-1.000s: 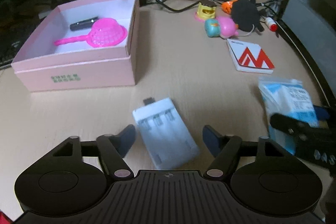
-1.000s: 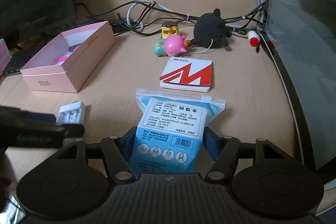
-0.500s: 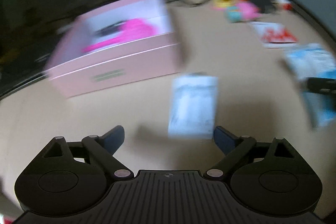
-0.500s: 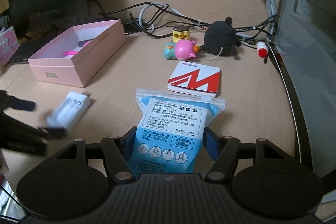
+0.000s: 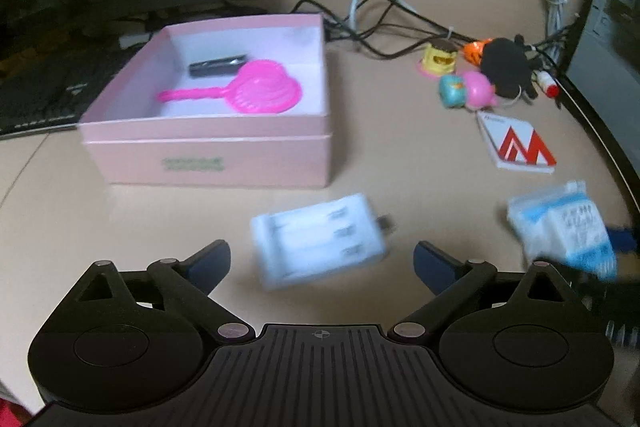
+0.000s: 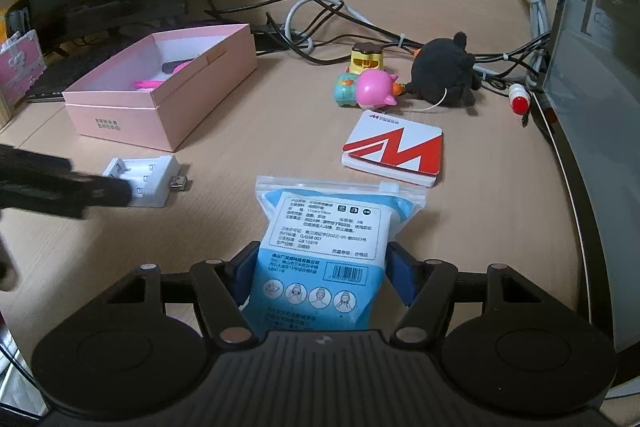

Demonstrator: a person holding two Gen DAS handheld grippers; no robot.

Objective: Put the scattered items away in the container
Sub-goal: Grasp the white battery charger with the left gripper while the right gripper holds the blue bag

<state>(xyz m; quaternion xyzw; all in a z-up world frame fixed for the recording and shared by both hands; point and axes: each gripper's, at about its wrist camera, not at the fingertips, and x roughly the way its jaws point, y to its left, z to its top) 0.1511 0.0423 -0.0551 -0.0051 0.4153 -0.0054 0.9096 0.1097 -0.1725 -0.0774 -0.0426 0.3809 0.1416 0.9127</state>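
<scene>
A pink box [image 5: 208, 159] stands on the desk and holds a pink strainer [image 5: 256, 93] and a black item [image 5: 218, 65]. It also shows in the right wrist view [image 6: 160, 99]. A white battery charger [image 5: 320, 241] lies flat between the wide-open fingers of my left gripper [image 5: 322, 261]. It also shows in the right wrist view [image 6: 142, 181]. My right gripper [image 6: 322, 277] is shut on a blue mask packet [image 6: 324, 247], which also shows in the left wrist view [image 5: 560, 231].
A red and white card box [image 6: 394, 153], a pink and teal toy [image 6: 366, 91], a yellow toy [image 6: 366, 57] and a black plush [image 6: 444, 75] lie at the back. Cables [image 6: 320, 15] run behind. A computer case [image 6: 592, 67] stands right, a keyboard [image 5: 36, 99] left.
My left gripper has swung around the charger, which now lies crosswise between its fingers, and the box has come nearer. My right gripper has kept the packet and lifted slightly.
</scene>
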